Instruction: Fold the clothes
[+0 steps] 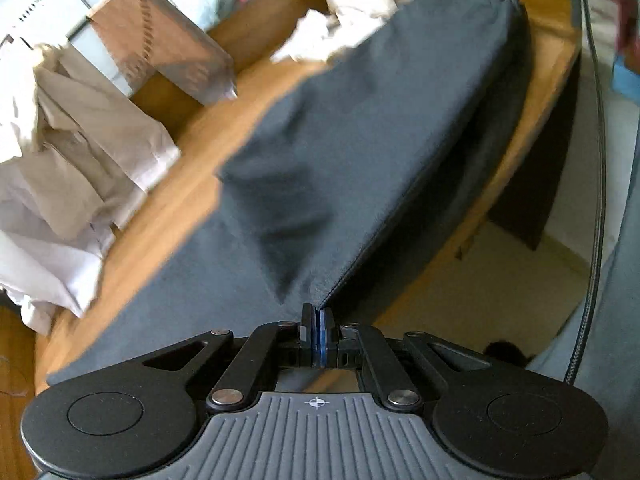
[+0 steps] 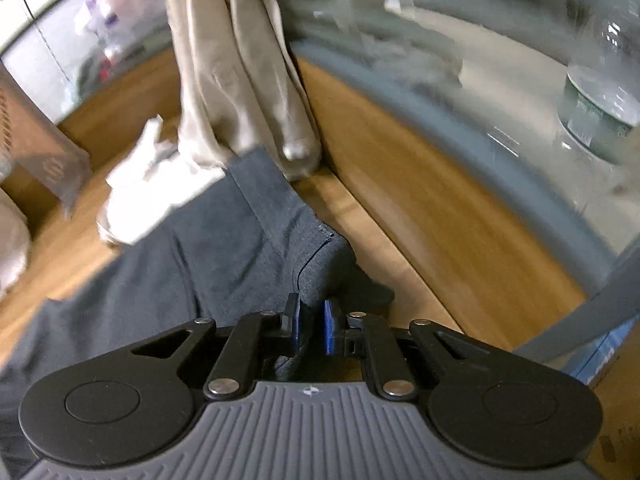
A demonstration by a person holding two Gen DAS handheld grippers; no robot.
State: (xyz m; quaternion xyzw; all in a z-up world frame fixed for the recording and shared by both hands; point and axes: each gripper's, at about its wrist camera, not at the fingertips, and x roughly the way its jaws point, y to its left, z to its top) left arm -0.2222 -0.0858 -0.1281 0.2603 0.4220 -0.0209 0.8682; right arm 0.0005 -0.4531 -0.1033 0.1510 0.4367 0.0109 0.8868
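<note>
Cloth, dark grey, hung stretched between the two grippers over the wooden table, its lower part draping onto the top. Left gripper was clamped tight on one corner, pads together with only the fabric edge between them. Right gripper gripped a thicker, bunched hem; its jaws stood slightly apart around the wad. In the left view the right gripper showed at the far corner, so one edge ran taut between the two holds. Judgement: this two-corner hold kept the piece spread flat for laying down and folding. Beige garments lay crumpled at the table's left and another beyond the cloth, probably awaiting their turn. Both views were motion-blurred.
</note>
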